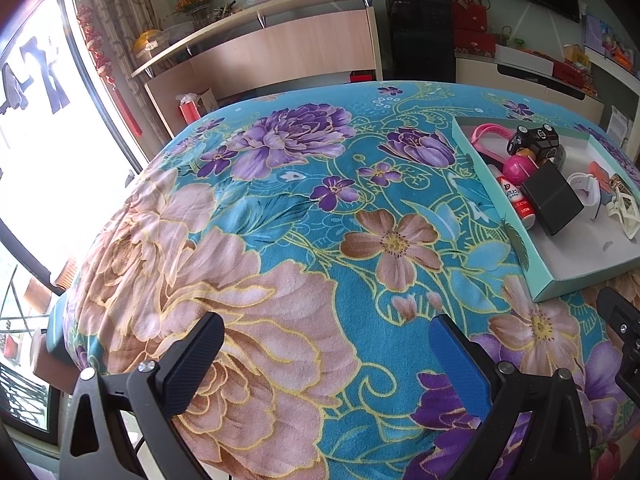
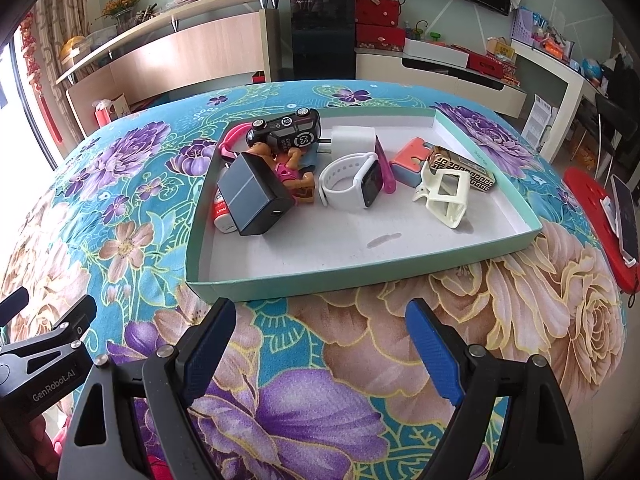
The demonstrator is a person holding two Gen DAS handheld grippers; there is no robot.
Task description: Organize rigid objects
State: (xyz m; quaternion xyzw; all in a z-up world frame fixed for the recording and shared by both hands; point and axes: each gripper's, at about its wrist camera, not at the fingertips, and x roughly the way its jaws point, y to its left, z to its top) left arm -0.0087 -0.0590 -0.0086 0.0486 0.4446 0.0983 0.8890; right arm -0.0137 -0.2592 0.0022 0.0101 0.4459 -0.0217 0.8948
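A shallow teal box (image 2: 360, 276) with a white floor sits on the flowered cloth; it also shows at the right of the left wrist view (image 1: 560, 284). It holds a black toy car (image 2: 286, 130), a black charger block (image 2: 254, 196), a white smartwatch (image 2: 352, 180), a white plug (image 2: 352, 140), a cream clip (image 2: 444, 196), a gold patterned case (image 2: 464, 170), a doll figure (image 2: 294, 170), a pink strap (image 2: 232, 140) and a small bottle (image 2: 220, 214). My right gripper (image 2: 316, 320) is open and empty just short of the box's near wall. My left gripper (image 1: 326, 336) is open and empty over bare cloth left of the box.
The flowered cloth (image 1: 280, 200) covers a rounded table that drops off at the left and near edges. A red stool with a phone (image 2: 624, 220) stands to the right. Shelves, a black cabinet (image 2: 324, 28) and a low white unit line the back wall.
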